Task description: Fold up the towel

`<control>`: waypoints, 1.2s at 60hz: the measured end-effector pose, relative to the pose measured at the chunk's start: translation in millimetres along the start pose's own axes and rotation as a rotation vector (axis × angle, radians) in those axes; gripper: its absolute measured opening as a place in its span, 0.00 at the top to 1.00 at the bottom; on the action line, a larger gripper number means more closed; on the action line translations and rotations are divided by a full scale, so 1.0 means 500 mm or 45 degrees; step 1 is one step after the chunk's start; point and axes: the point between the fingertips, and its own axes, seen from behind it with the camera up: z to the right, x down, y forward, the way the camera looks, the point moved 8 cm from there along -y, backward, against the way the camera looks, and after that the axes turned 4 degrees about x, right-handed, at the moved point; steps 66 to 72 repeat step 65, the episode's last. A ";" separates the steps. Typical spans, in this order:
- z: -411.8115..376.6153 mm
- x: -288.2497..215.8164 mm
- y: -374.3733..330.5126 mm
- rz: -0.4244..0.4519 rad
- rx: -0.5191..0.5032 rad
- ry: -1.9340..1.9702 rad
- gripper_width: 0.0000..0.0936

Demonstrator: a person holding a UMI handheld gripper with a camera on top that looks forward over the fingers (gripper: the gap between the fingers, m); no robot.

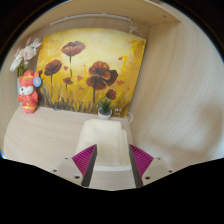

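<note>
Fingers of the gripper point(111, 160) stand apart with a wide gap, and their magenta pads point(84, 157) face each other across it. Between the fingers I see a pale, white surface that looks like the towel point(110, 142), lying on the light table point(45, 135); I cannot tell if the pads touch it or only stand beside it. Beyond the fingers, at the far edge of the table, a small potted plant point(105, 108) stands against the wall. Behind it hangs a large yellow painting point(90, 72) with dark red poppies. To the left of the painting a small orange and white toy figure point(28, 95) stands, and white flowers point(24, 55) rise above it. The walls around are plain and cream coloured.
</note>
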 end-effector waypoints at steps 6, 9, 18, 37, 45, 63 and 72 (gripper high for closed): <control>-0.017 -0.067 -0.073 0.113 -0.041 0.048 0.31; -0.027 -0.103 -0.121 0.153 -0.061 0.061 0.29; -0.061 -0.172 -0.256 0.288 -0.159 0.119 0.25; -0.144 -0.112 -0.449 0.341 -0.178 0.125 0.24; -0.169 -0.059 -0.502 0.317 -0.140 0.142 0.24; -0.237 -0.004 -0.573 0.294 -0.173 0.148 0.24; -0.236 0.000 -0.576 0.294 -0.178 0.144 0.24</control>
